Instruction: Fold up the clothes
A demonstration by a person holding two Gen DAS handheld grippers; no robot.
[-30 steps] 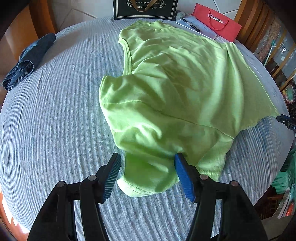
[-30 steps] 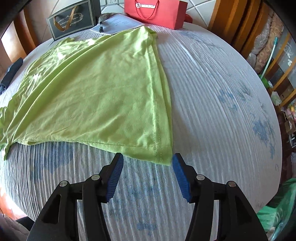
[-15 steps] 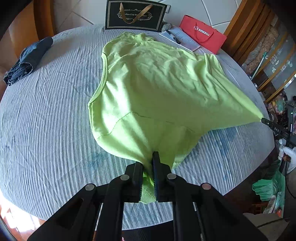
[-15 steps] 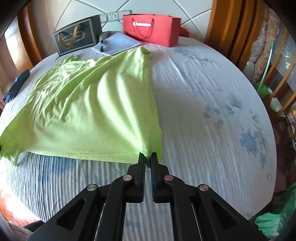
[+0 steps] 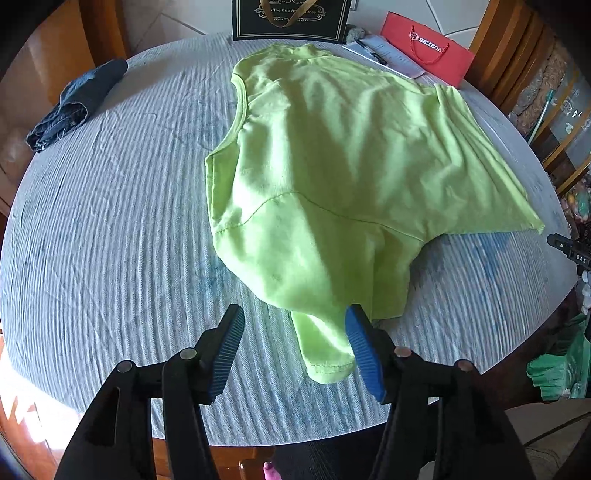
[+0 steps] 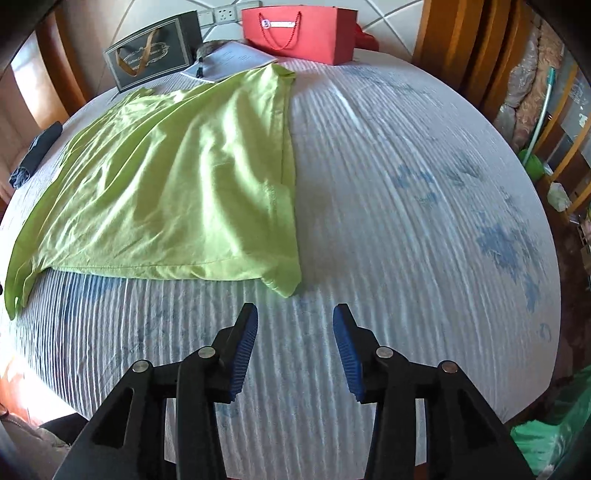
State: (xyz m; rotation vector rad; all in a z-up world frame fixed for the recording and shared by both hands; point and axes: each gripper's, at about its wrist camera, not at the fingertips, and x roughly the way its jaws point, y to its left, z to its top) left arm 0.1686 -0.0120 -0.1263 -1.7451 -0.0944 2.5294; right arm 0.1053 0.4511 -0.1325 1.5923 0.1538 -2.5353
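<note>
A lime green T-shirt (image 5: 332, 177) lies spread on the round table covered with a striped blue-grey cloth (image 5: 110, 240). My left gripper (image 5: 295, 347) is open; the shirt's sleeve end (image 5: 325, 354) lies between its blue pads, against the right pad. In the right wrist view the shirt (image 6: 177, 192) lies flat to the left, and its hem corner (image 6: 284, 284) sits just beyond my open, empty right gripper (image 6: 295, 347).
A dark denim garment (image 5: 74, 103) lies at the table's far left edge. A black gift bag (image 5: 291, 18), papers with a pen (image 5: 384, 55) and a red bag (image 5: 428, 51) stand at the back. Wooden chairs surround the table.
Both grippers were shut on the shirt half a second ago, pulling it taut. Both have opened and let go; the shirt has settled flat on the table.
</note>
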